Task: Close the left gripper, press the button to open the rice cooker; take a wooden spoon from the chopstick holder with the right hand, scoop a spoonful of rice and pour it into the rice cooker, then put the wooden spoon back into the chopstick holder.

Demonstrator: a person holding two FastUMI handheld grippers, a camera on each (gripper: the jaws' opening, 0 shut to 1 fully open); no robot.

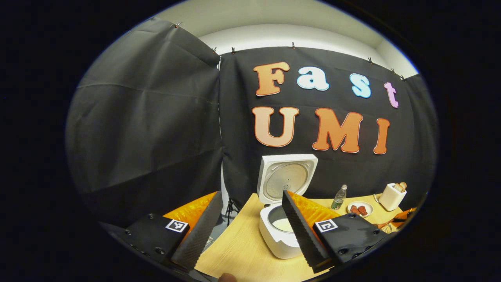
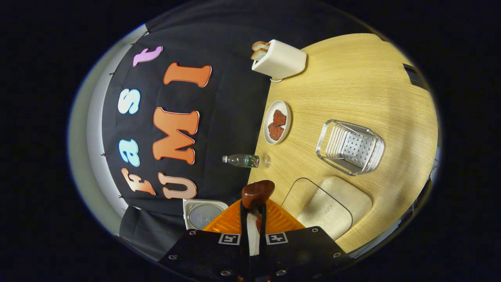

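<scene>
Right claw, nearest the lens in the right gripper view, is clamped nearly closed on the dark-brown wooden spoon; spoon head pokes out just past the fingertips, handle hidden between them. Camera is rolled sideways, so the counter reads vertical. Can't tell if any rice sits on the spoon, since the bowl face isn't shown.

Clear rectangular container of white rice lies just beside the spoon head. Perforated metal chopstick holder stands beyond it, apart from it. White rice cooker is lid-up in the left gripper view, inner pot showing something pale; its lid also peeks in at the lower edge of the right gripper view.

Left claw is spread wide, holding nothing, hovering near the cooker.

Risks, judged:
- tilted wrist could dump grains on the counter before reaching the pot
- short grip near the spoon head means the claw may hit the container wall
- left claw sits by the cooker, so a collision on the pour path is possible
- bottle and plate are close by; a wide swing may knock them

Toaster is well clear.
</scene>
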